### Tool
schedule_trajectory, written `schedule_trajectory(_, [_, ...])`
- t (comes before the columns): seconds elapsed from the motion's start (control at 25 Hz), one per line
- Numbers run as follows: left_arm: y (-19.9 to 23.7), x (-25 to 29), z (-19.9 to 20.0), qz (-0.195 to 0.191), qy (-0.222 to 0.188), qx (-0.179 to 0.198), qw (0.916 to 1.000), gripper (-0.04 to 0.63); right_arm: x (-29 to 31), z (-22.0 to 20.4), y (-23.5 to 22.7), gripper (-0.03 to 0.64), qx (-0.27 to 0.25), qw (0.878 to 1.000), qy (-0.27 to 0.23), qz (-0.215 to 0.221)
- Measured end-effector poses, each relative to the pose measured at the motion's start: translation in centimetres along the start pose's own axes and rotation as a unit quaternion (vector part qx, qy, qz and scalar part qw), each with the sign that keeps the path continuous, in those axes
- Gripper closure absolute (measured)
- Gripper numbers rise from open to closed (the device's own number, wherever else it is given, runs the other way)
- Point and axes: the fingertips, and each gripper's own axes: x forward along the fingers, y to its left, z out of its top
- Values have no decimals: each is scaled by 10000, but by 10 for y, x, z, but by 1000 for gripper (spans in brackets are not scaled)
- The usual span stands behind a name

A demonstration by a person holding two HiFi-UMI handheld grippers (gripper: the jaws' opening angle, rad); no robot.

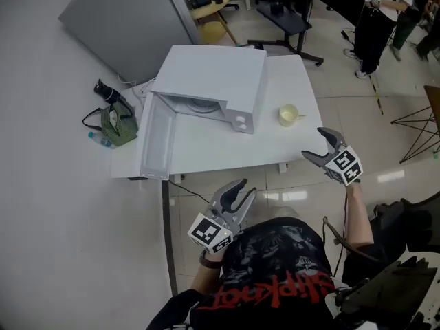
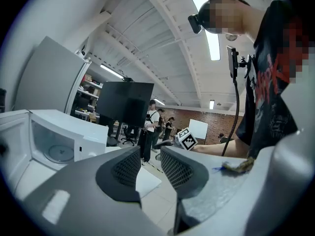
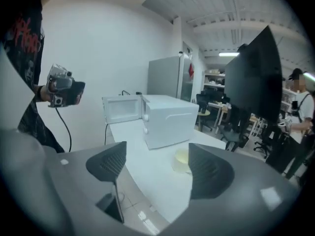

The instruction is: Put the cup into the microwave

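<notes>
Reaching stage: the small pale-yellow cup point(image 1: 289, 115) stands right of centre, beside the open-doored white microwave point(image 1: 213, 81). The right gripper point(image 1: 315, 143) gapes wide and empty; the left gripper point(image 1: 246, 188) stands narrow and empty. Next, the right one must straddle the cup.

1 cup point(image 1: 288, 115), 1 microwave point(image 1: 213, 81), 2 grippers point(image 1: 245, 190) point(image 1: 317, 143)

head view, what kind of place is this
Likely an open-plan office or lab: a large black flat screen, black wheeled office chairs, and a white boxy microwave on a white rectangular table.
</notes>
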Motion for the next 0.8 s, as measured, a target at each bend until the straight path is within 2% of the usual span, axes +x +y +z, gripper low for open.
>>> schedule_trajectory(0.04, [12,1,4,-2,10,12,10000,479,18,-7,-10,209,-10,9996,251,118])
schedule_trajectory(0.12, [37,3,7,60,33,-26,10000,479,53,-24,-35,156,-36,9967,775,255])
schedule_trajectory(0.28, [82,5,-4,399,224,-430,9980,479,121,-75,-84,135,-12,9846,1700,399])
schedule_trajectory(0.4, [105,16,-8,634,448,-629,9950,479,163,-121,-105,112,26,9725,2231,665])
schedule_trajectory(0.52, [122,35,1,872,482,-629,9930,479,197,-136,-120,91,-97,9673,2322,1015])
schedule_trajectory(0.64, [135,51,4,1120,620,-669,9895,479,226,-148,-112,88,-268,9614,2309,1472])
schedule_trajectory(0.68, [139,56,5,1184,663,-685,9884,479,234,-150,-107,163,-247,9622,2218,1560])
schedule_trajectory(0.8, [147,64,6,1348,705,-712,9858,479,243,-142,-98,181,55,9734,1732,1499])
